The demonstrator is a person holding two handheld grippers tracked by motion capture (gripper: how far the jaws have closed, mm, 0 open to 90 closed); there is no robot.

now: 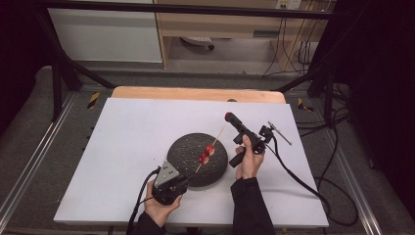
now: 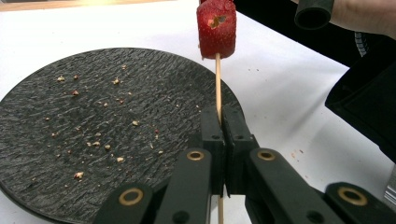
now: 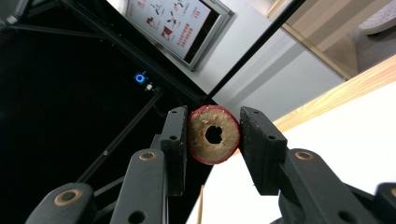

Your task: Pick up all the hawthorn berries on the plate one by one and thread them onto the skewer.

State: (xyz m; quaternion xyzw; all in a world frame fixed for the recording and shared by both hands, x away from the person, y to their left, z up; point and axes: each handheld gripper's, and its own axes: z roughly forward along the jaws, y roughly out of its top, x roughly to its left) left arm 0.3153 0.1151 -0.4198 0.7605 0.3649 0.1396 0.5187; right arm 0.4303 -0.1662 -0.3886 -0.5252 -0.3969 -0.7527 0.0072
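Observation:
My left gripper is shut on the lower end of a thin wooden skewer. The skewer slants up over a black round plate. Red fruit pieces are threaded on the skewer, and the nearest one shows a hole in its face. My right gripper is raised beyond the skewer's tip. It is shut on a round red-skinned fruit piece with a cored hole. That piece sits apart from the skewer's point.
Small crumbs are scattered on the plate. The plate rests on a white table sheet with a wooden edge at the back. Cables trail off to the right. Black frame bars stand at the far corners.

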